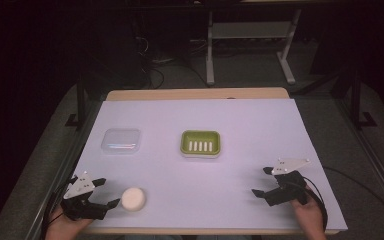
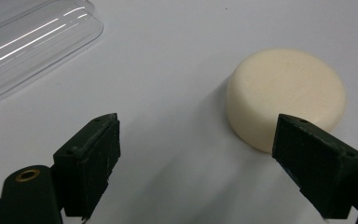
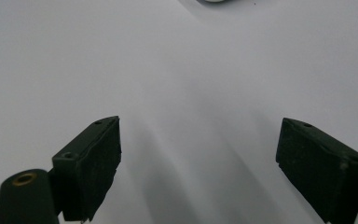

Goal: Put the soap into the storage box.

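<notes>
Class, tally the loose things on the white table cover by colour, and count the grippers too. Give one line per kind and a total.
Cream: 1, the soap
Green: 1, the dish
Clear: 1, the lid
Black grippers: 2, the left gripper and the right gripper, both open
Total: 5

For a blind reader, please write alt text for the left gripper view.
A round cream soap bar lies on the white table, ahead of the open left gripper, near one of its black fingers. A clear plastic lid lies at top left.
</notes>
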`<state>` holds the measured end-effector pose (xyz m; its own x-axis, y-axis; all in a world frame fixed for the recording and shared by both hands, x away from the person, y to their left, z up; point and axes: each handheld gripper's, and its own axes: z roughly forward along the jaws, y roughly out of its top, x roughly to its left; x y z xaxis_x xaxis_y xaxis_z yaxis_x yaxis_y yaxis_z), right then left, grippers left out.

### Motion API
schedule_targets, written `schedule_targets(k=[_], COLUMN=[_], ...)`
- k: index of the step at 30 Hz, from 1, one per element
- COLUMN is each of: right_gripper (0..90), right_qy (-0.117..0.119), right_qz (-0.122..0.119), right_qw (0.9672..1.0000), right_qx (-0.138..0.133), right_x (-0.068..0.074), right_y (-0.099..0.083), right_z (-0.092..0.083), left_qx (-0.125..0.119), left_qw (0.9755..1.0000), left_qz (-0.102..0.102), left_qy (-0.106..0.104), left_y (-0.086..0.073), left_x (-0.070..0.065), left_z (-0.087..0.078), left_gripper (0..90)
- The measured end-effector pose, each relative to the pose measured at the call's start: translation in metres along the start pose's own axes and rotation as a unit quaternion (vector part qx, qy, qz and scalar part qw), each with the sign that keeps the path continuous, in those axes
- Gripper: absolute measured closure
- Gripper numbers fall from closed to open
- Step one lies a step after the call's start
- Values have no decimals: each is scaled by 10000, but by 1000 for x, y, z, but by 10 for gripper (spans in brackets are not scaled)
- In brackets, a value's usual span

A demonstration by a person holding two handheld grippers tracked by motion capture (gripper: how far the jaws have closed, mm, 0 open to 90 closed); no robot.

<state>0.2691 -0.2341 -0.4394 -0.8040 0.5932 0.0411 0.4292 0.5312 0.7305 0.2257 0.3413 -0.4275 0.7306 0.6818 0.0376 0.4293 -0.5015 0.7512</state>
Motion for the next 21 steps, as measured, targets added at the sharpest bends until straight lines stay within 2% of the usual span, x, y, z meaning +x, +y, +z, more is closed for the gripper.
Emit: schedule_targets(k=[3,6,8,13,15,18,20,21], right_gripper=[132,132,132,132,132,132,132,131], right_qy=[-5,-45,-28,-8,1,-7,-5,-1], right_qz=[-54,-90,-114,-141,-162,-208,-231,-229], right_qw=[10000,9999,9999,9999,9999,9998,9997,9997], right_qx=[-27,-36,-42,-62,-42,-32,-46,-54], right_x=[1,1,1,1,1,2,1,2], right_y=[1,1,0,1,1,1,2,2], right_z=[-2,-2,-2,-3,-2,-3,-3,-3], left_qx=[-29,69,54,87,38,66,37,47], left_qw=[10000,10000,9999,9997,9997,9995,9994,9993], left_qz=[-70,47,13,113,62,182,137,177], left_qy=[-48,-41,-113,-201,-214,-251,-313,-323], left_y=[-1,0,1,4,5,7,8,8], left_x=[-1,-3,-5,-4,-4,-6,-7,-7], left_z=[2,3,5,6,6,6,7,7], left_gripper=[150,154,154,154,153,154,153,154])
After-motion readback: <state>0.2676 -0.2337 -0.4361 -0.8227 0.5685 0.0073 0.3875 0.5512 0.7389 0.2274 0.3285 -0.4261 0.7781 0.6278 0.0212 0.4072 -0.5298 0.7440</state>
